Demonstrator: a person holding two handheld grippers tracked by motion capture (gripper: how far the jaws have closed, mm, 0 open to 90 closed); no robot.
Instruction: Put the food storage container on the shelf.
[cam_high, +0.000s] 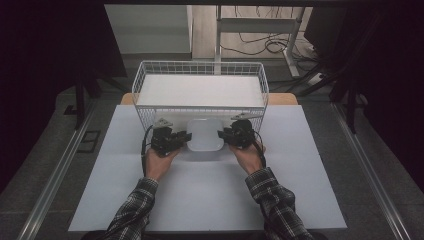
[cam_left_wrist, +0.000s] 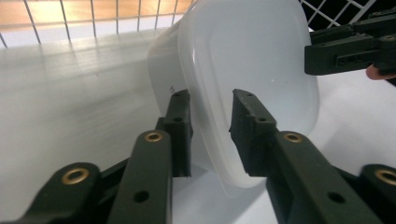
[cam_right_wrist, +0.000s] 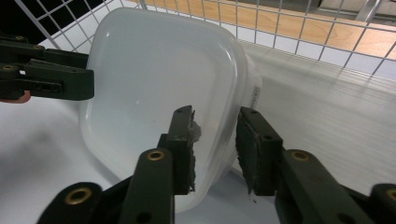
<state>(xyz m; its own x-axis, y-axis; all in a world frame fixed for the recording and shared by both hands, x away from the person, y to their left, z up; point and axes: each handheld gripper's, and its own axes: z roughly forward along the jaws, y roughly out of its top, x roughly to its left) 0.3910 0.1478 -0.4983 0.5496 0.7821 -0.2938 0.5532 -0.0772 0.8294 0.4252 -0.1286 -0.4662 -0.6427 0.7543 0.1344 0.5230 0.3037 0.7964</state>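
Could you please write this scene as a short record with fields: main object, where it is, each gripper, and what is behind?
main object: translucent plastic container, lid on
place: on the white table, in front of the wire basket
left gripper: jaws straddle the container's left rim, with a gap showing
right gripper: jaws straddle the right rim, with a gap showing
behind: basket with a white base

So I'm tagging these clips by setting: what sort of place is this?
Probably a lab or workshop set up for recording, not a home. A white table holds a white wire basket and a translucent plastic container, with cables on the floor beside a metal desk frame.
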